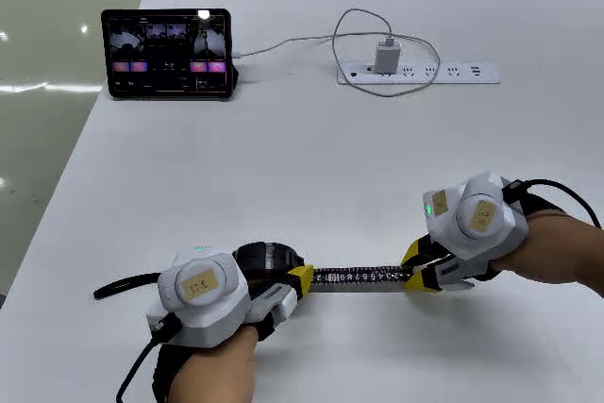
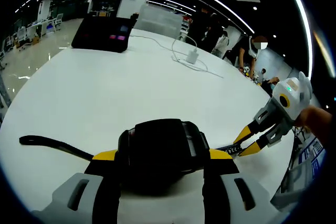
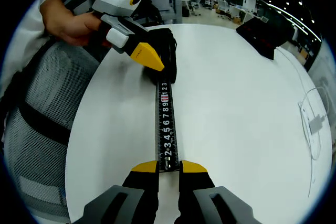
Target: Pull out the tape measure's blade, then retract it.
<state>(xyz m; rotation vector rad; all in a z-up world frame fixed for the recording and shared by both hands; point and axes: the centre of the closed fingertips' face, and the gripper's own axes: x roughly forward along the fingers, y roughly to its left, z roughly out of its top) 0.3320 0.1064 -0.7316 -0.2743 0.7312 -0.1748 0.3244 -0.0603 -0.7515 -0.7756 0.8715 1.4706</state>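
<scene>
right gripper [image 3: 168, 168] pinching blade [image 3: 166, 124], left gripper [image 3: 150, 57] clamping tape measure [image 3: 169, 50]

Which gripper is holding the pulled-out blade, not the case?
The right gripper: its yellow-tipped jaws are shut on the end of the blade, whereas the left gripper clamps the black tape measure case.

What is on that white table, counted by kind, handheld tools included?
Black round tape measure, blade pulled out: 1
Black flat tablet, screen lit: 1
White power strip: 1
White charger plug with cable: 1
White-and-yellow handheld tools: 2, left tool and right tool
Total: 6
</scene>
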